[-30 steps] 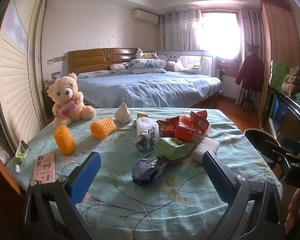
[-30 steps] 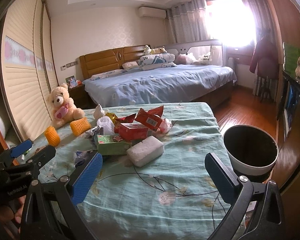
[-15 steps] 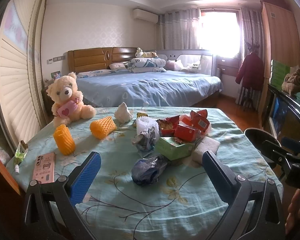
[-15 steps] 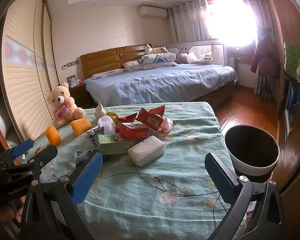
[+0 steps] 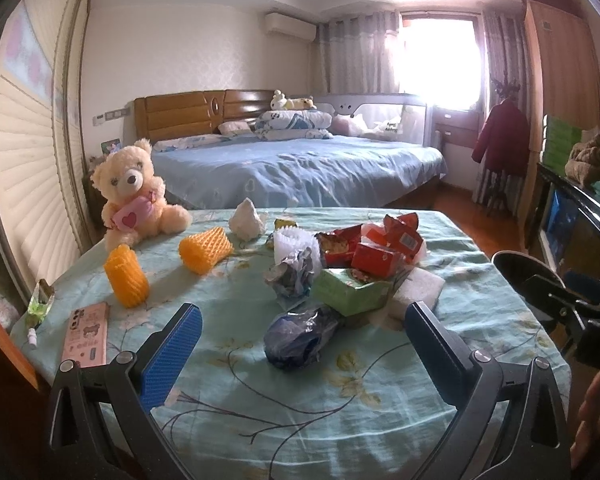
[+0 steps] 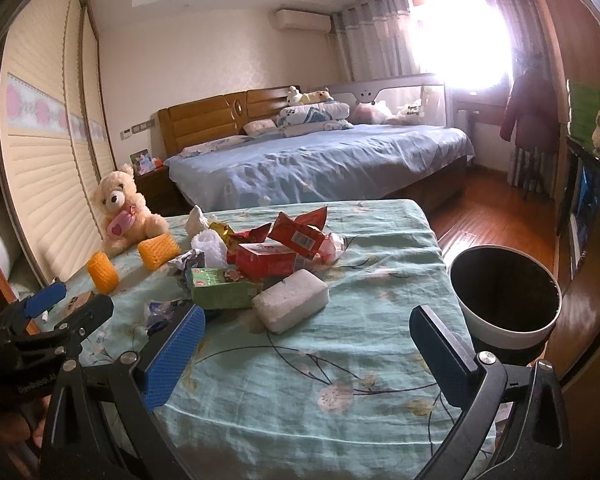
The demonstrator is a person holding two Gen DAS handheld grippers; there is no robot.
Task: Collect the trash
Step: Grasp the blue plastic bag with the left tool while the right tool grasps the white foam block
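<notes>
The left gripper [image 5: 300, 332] is spread wide with nothing between its blue pads, hanging above the near edge of the table [image 5: 340, 408]; the right gripper [image 6: 306, 338] is equally spread and empty, aimed a little further toward the table's right side. Neither touches anything, so the step in hand looks like the first approach to a piece of trash. To do it well, the left gripper should go for the crumpled blue bag [image 5: 300, 336], which lies closest and sits nearly centred between its fingers — come down low, straddle the bulk of the crumple and close firmly, since thin film will squash and slip. The right gripper has the white foam block [image 6: 290, 306] nearest, lying apart from the heap's front edge; it is broad, so it should be taken across its narrower side. The trash sits in a loose heap at the middle of the table: a green carton [image 6: 220, 290], a red box [image 6: 266, 260] leaning on it, torn red wrappers [image 6: 300, 230], and scrunched white and silvery paper behind. The bin [image 6: 504, 300], dark inside with a white rim, stands on the floor just off the table's right edge — within easy reach of the right gripper. The teddy bear [image 5: 134, 192], the two orange foam nets [image 5: 126, 282] and the pink phone [image 5: 86, 334] lie to the left, clear of the heap.
</notes>
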